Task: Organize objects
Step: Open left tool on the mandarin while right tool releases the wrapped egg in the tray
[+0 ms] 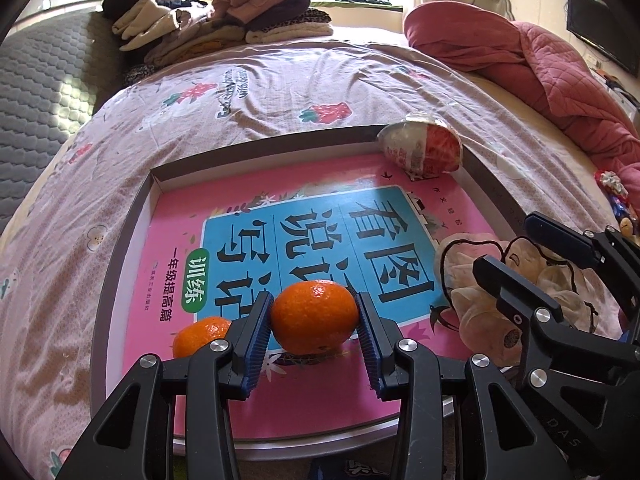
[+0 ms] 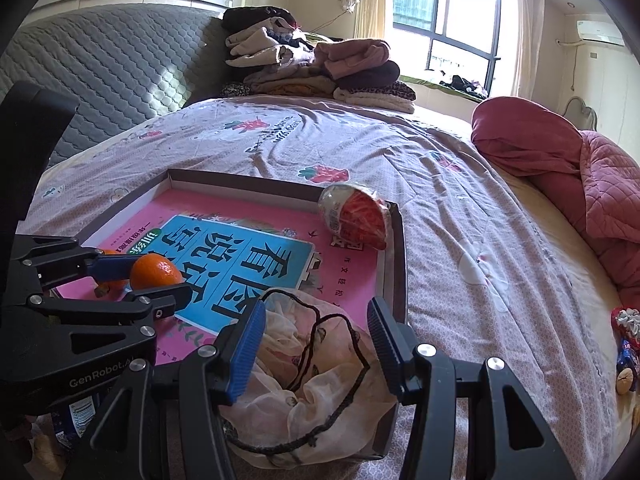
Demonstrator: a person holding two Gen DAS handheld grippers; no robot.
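Note:
A shallow box lid [image 1: 132,216] [image 2: 240,181] lies on the bed with a pink and blue book [image 1: 320,236] [image 2: 256,256] inside. My left gripper [image 1: 314,320] [image 2: 154,276] is shut on an orange [image 1: 315,318] [image 2: 155,271] just above the book. A second orange [image 1: 202,336] [image 2: 114,283] rests on the book to its left. A wrapped egg-shaped toy [image 1: 424,146] [image 2: 358,216] sits in the far right corner. My right gripper [image 2: 316,340] [image 1: 516,244] is open around a sheer drawstring pouch [image 2: 316,384] [image 1: 480,292] at the lid's near right corner.
The bed is covered by a pink strawberry-print sheet [image 1: 280,92]. A pile of folded clothes [image 2: 312,68] lies at the far side, a red quilt [image 2: 560,168] at the right. Small toys [image 2: 626,348] lie at the right edge. A grey padded headboard [image 2: 112,68] stands left.

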